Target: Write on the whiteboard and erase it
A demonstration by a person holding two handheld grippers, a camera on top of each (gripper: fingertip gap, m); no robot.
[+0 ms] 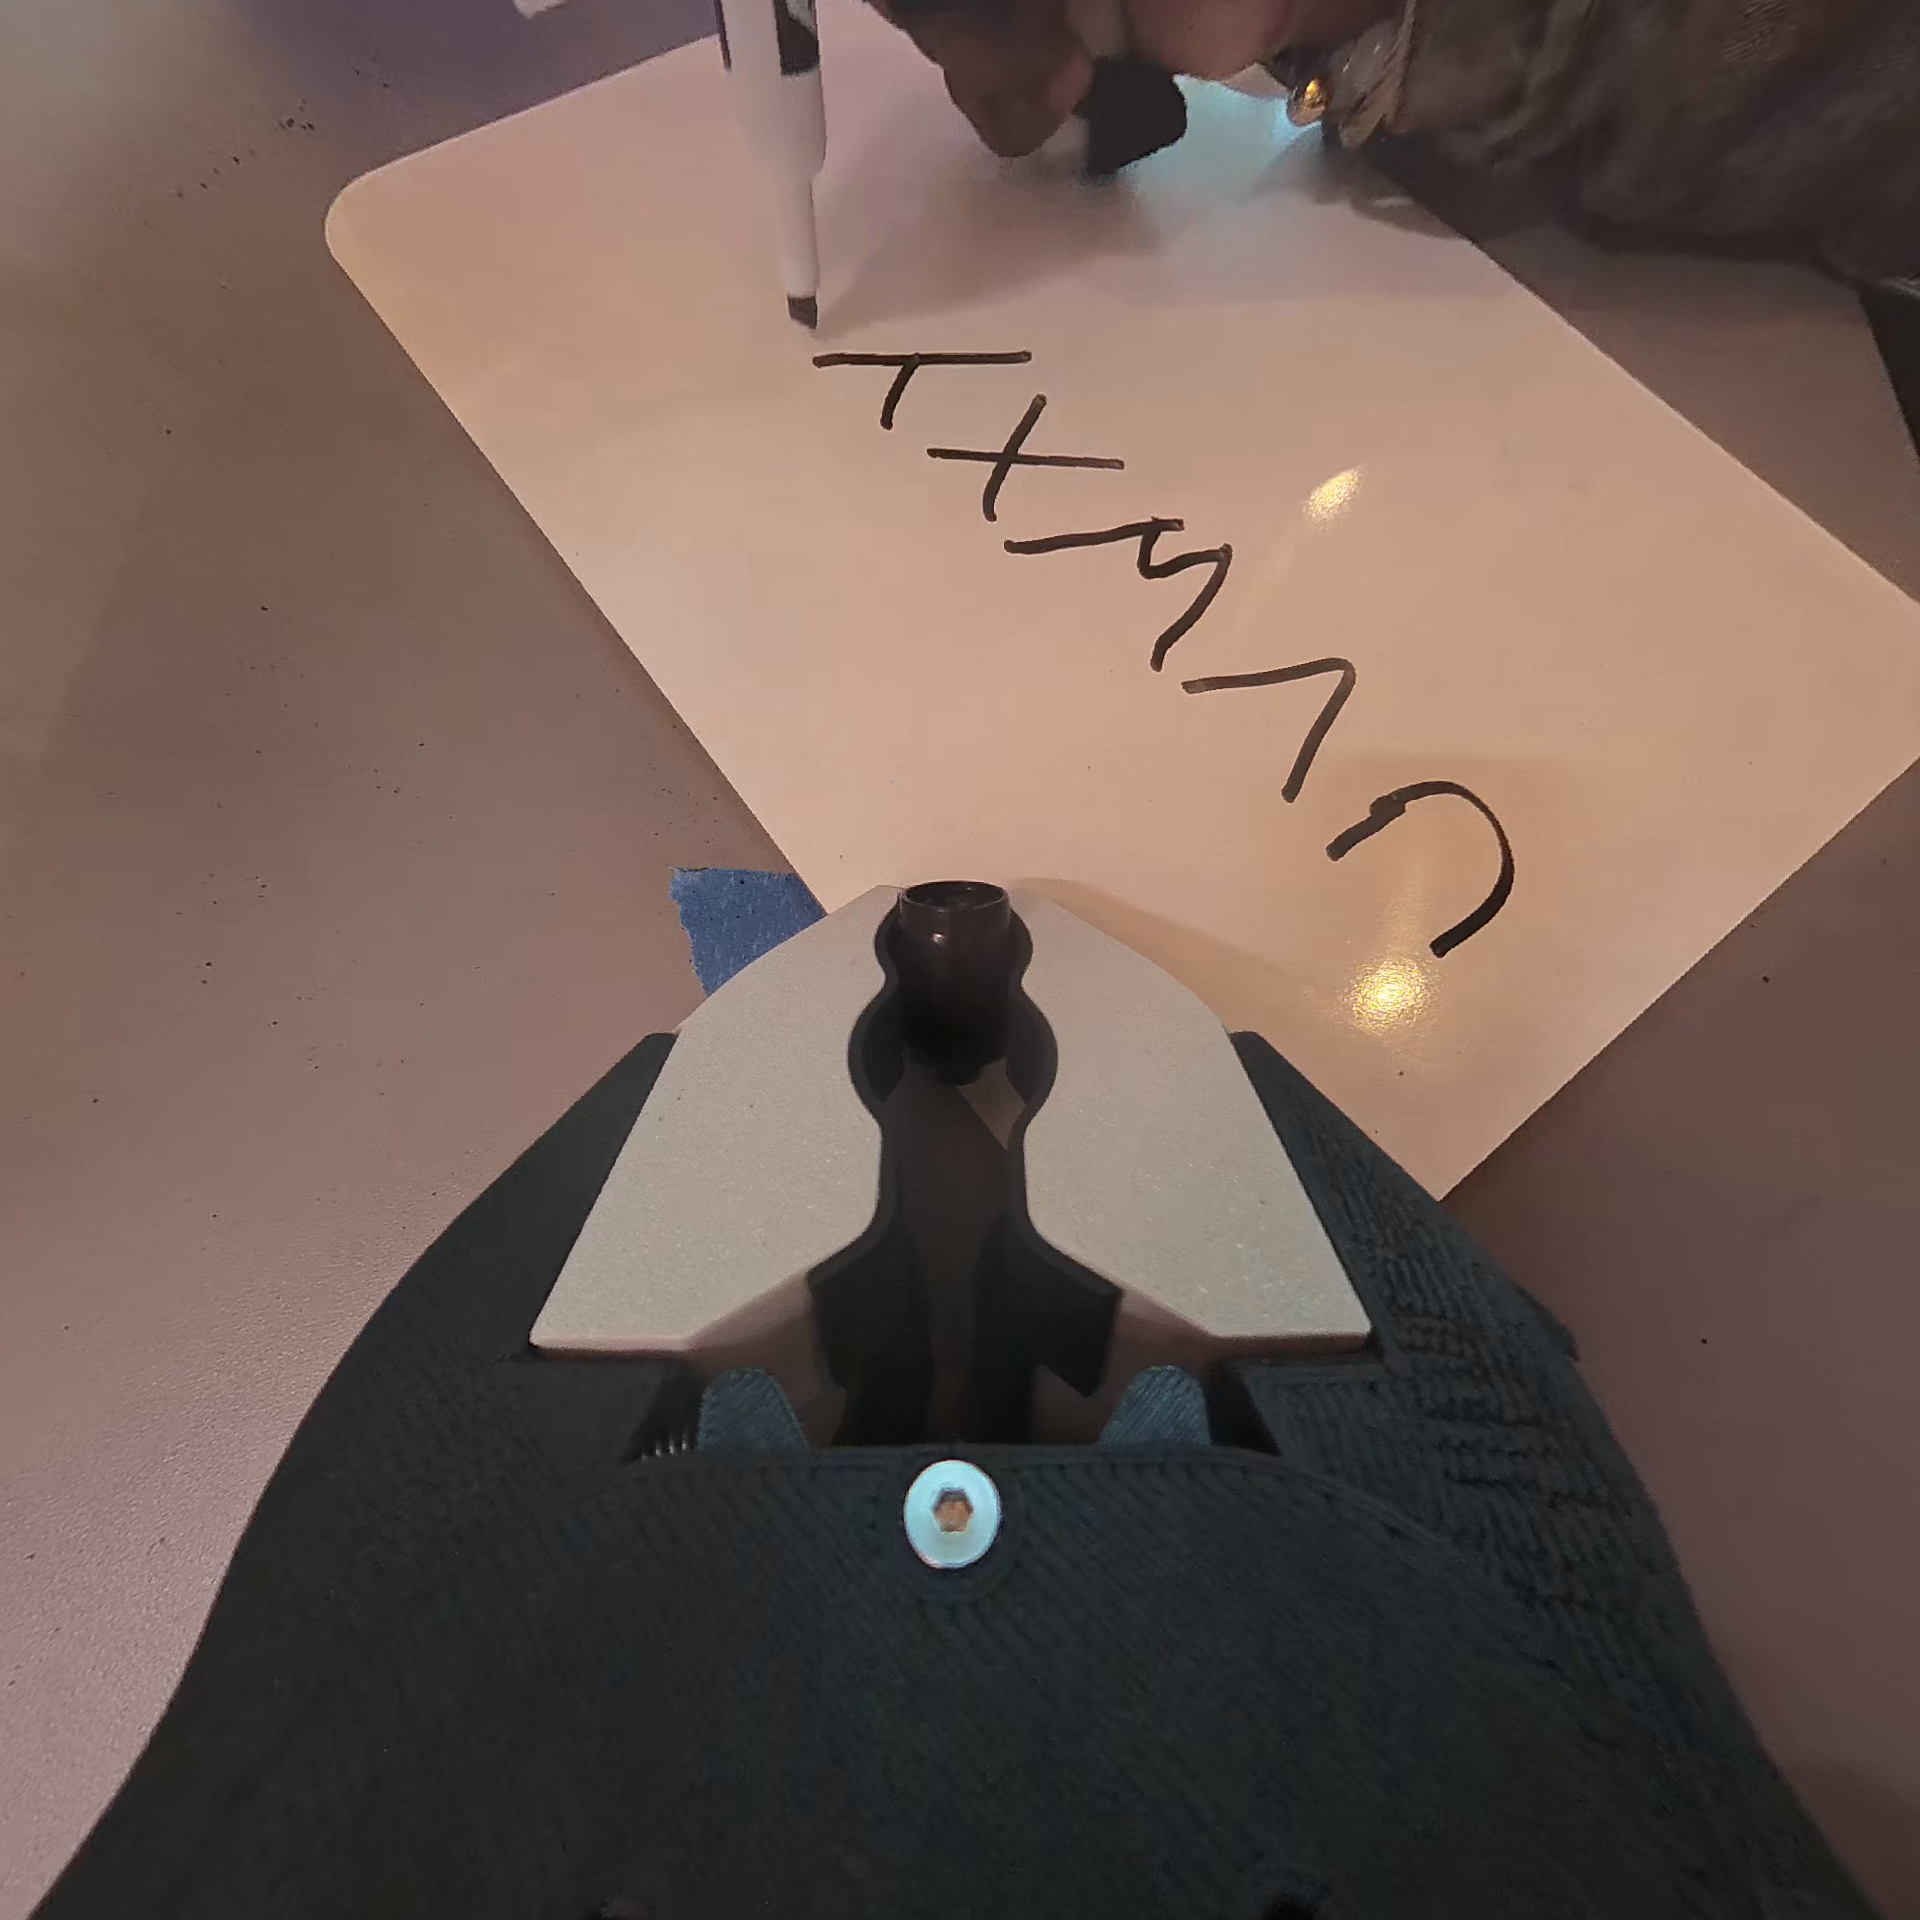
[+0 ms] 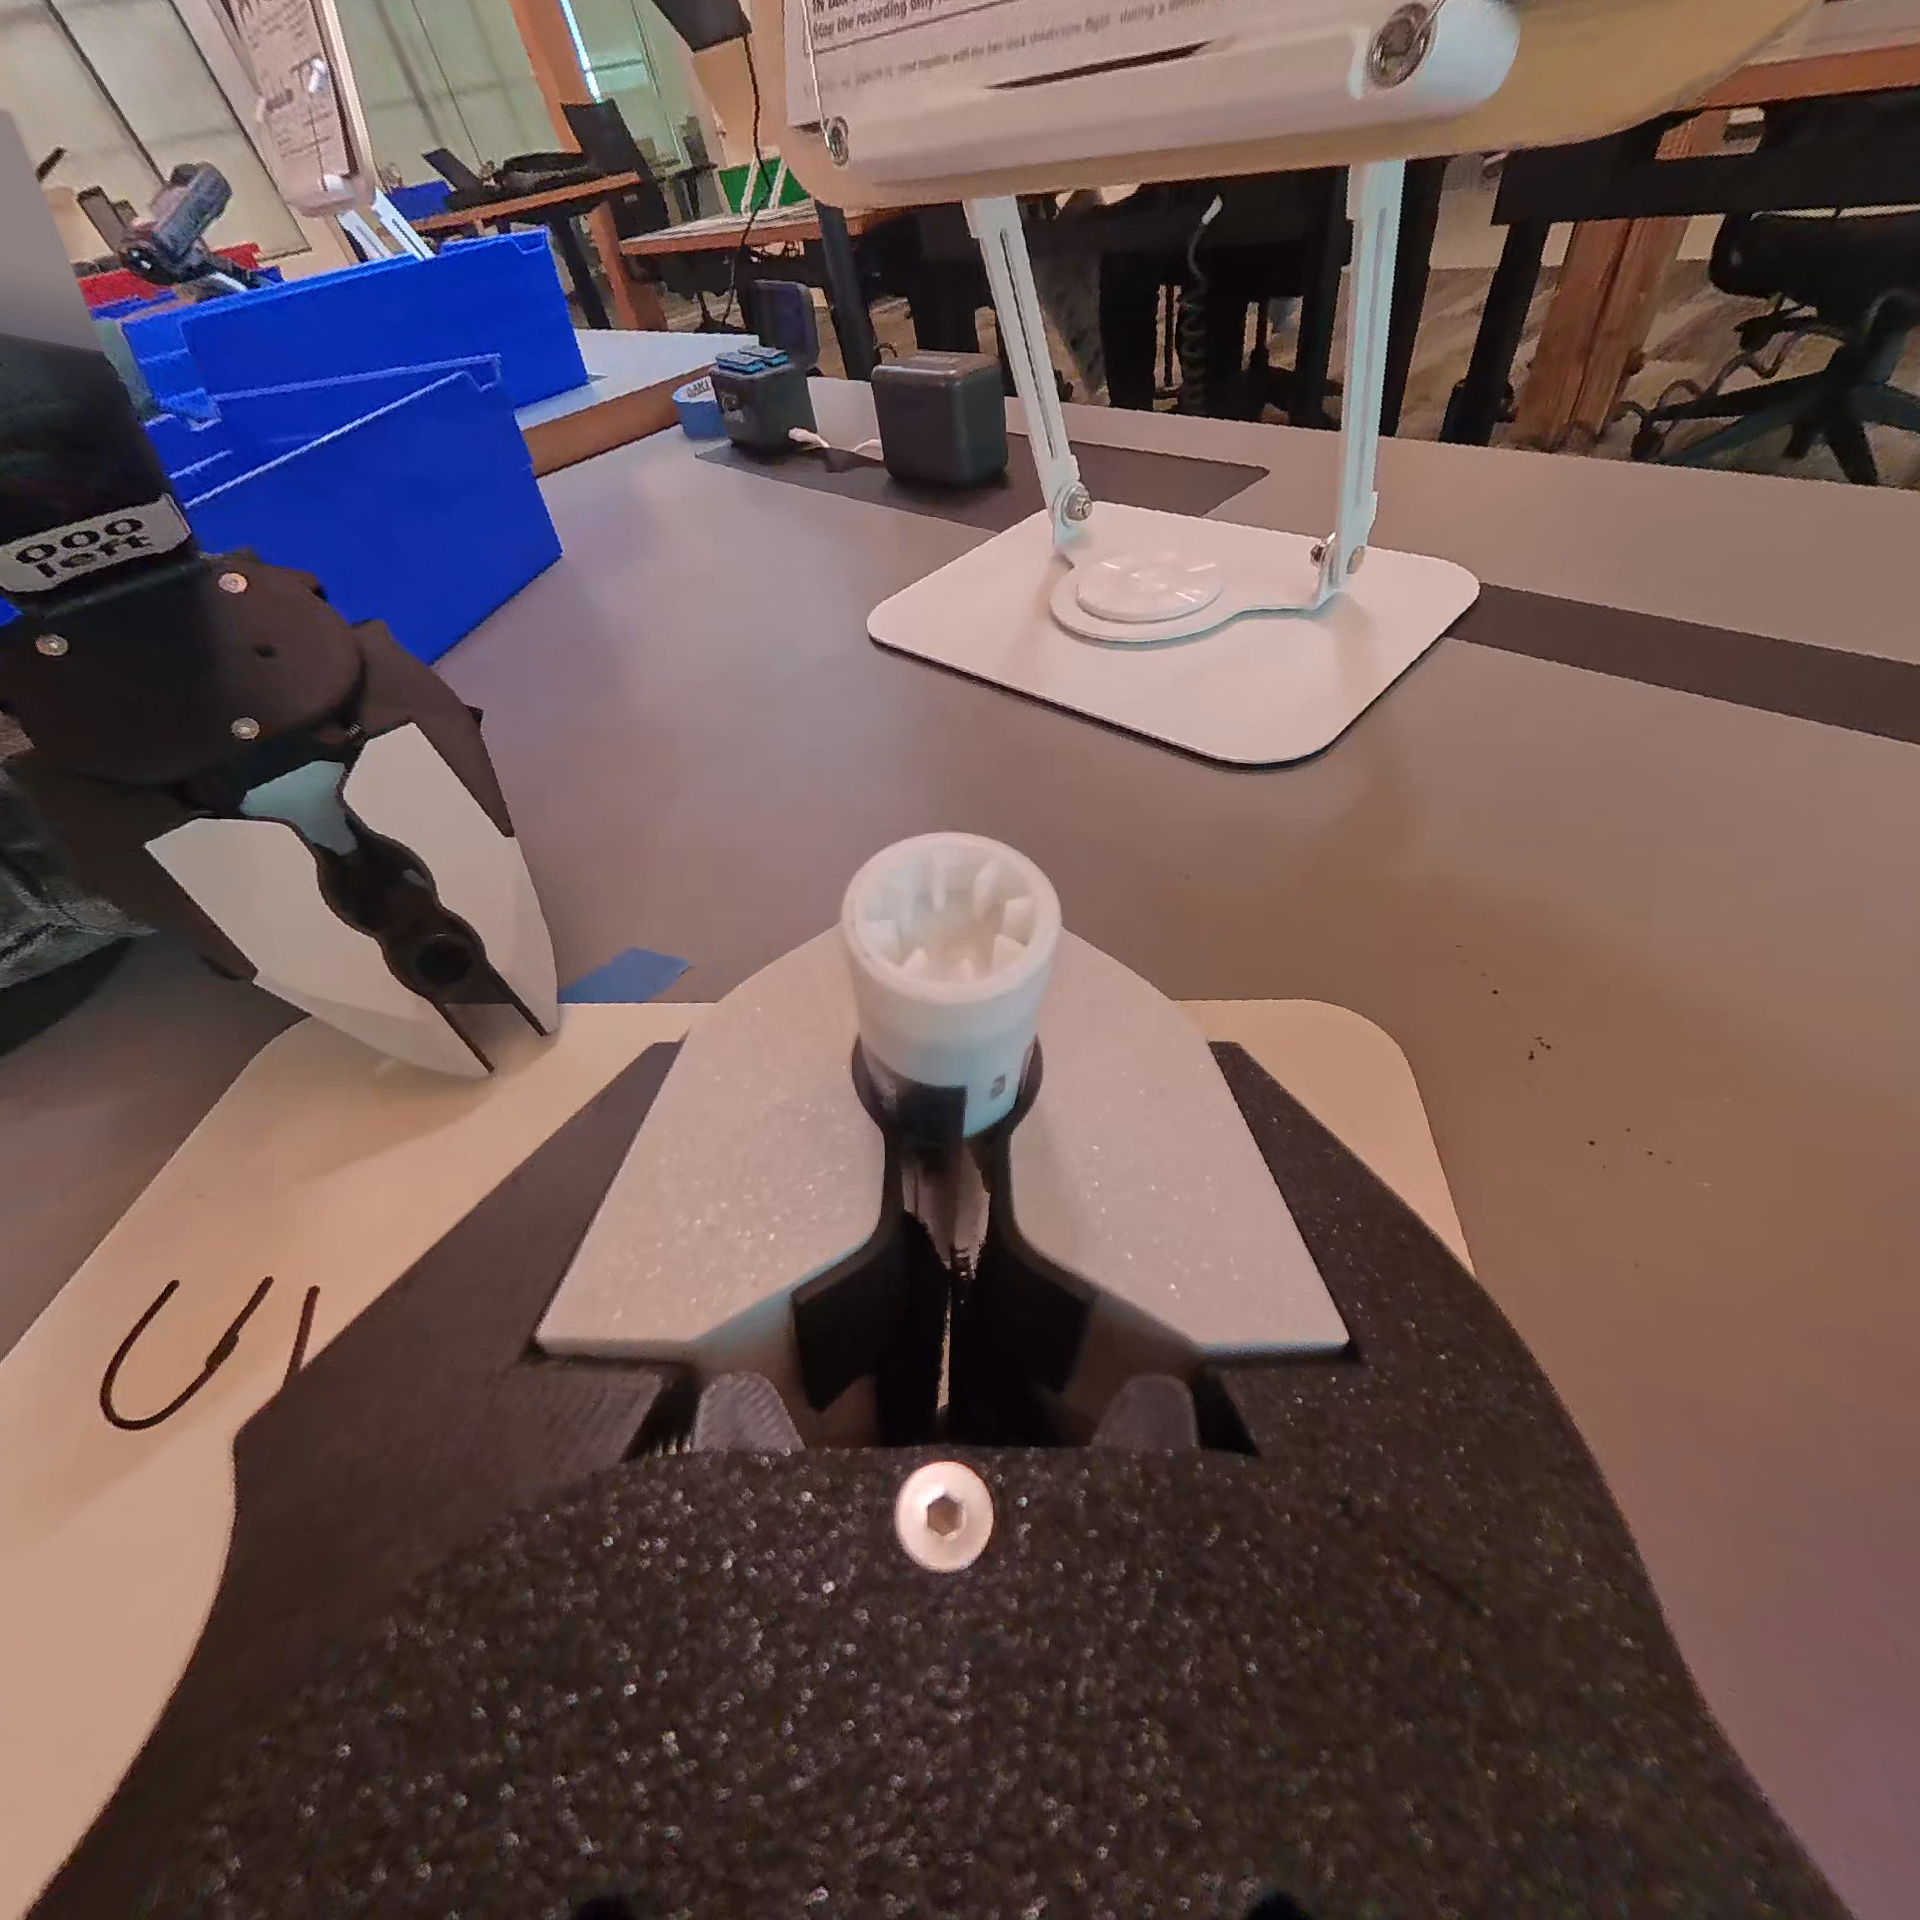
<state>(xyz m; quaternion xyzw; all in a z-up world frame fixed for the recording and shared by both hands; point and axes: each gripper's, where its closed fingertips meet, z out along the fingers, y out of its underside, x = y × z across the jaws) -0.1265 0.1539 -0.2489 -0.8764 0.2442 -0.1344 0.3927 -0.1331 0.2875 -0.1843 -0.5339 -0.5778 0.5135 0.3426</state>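
A white whiteboard [image 1: 1039, 644] lies on the grey table and bears a row of black strokes [image 1: 1174, 613]. My left gripper [image 1: 954, 920] is shut on a black marker cap [image 1: 954, 935] over the board's near corner. The right wrist view shows it at the left [image 2: 457, 997], with the cap [image 2: 442, 956] between its fingers. My right gripper [image 2: 951, 1049] is shut on a white-bodied marker, whose ribbed back end [image 2: 951, 935] sticks up between the fingers. In the left wrist view the marker [image 1: 784, 156] stands upright with its black tip [image 1: 802, 309] at the board, just beyond the last stroke.
A person's hand and sleeve [image 1: 1558, 104] are at the board's far edge. A white stand with a flat base [image 2: 1174, 644] stands behind the board [image 2: 1340, 1039]. Blue bins [image 2: 395, 416] are at the far left, with dark boxes [image 2: 940, 421] behind. Blue tape [image 1: 743, 920] marks the table.
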